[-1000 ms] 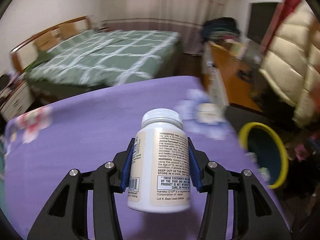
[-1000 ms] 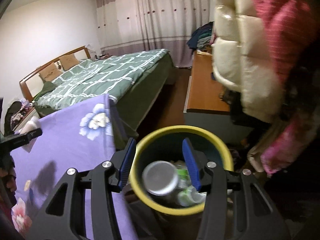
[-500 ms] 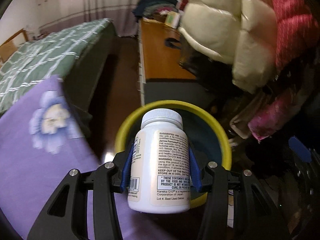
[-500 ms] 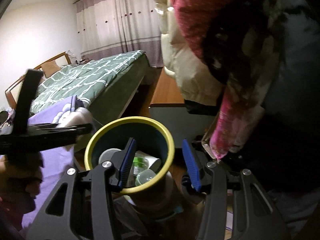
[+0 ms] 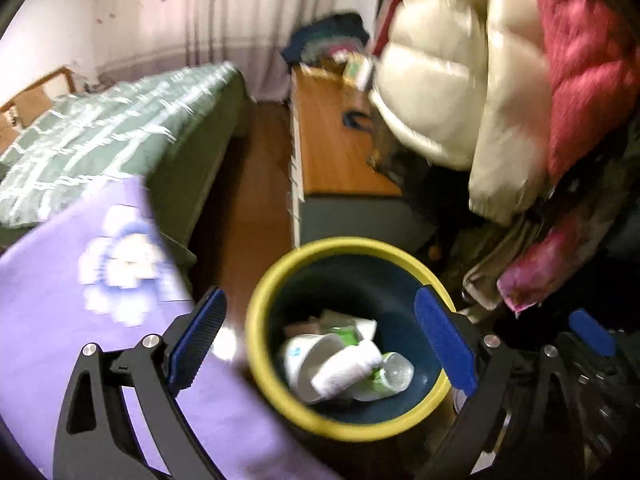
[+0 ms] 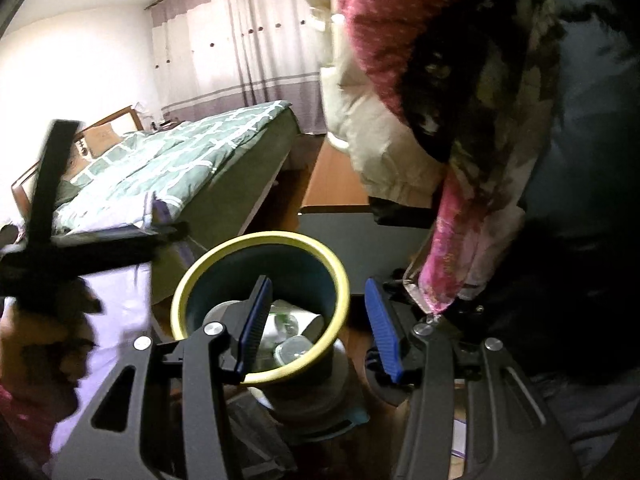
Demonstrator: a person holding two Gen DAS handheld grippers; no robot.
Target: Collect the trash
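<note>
Trash bin (image 5: 256,320) sits beneath my left tongs (image 5: 320,344), spread wide and empty. White bottle (image 5: 346,366) seems to lie inside among cups. My right tongs (image 6: 316,324) gape empty too.

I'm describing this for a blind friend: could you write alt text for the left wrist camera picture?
The open left gripper hangs empty over a yellow-rimmed bin that holds a white bottle, cups and other trash. A purple flowered cloth lies to the left, with a green checked bed behind and puffy jackets hanging at right.
</note>
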